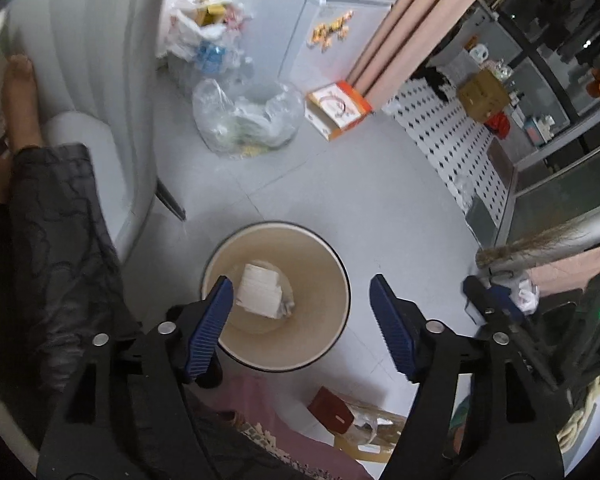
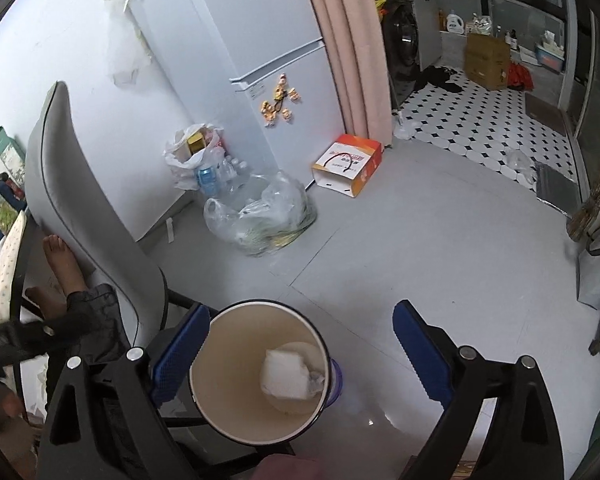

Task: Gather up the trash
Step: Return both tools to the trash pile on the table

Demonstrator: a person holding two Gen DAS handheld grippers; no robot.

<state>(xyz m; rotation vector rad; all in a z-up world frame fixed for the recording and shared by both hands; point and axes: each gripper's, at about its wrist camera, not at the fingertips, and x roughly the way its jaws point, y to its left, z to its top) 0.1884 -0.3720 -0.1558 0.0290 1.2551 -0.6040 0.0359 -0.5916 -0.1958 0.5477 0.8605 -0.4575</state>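
One bin [image 1: 275, 297] holds one white wad [image 1: 260, 291]. Left gripper [image 1: 302, 320] and right gripper [image 2: 300, 354]: jaws open, empty. Only the right view shows the washing machine [image 2: 402, 46].

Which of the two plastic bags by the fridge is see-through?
The clear bag nearer the bin; the white bag sits behind it against the wall.

bin [image 2: 256, 376] base behind right gripper's fingers [image 2: 180, 356], crumpled scrap [image 1: 286, 306] under white paper [image 1: 258, 290] perhaps foil, red box [image 1: 334, 410] cut off
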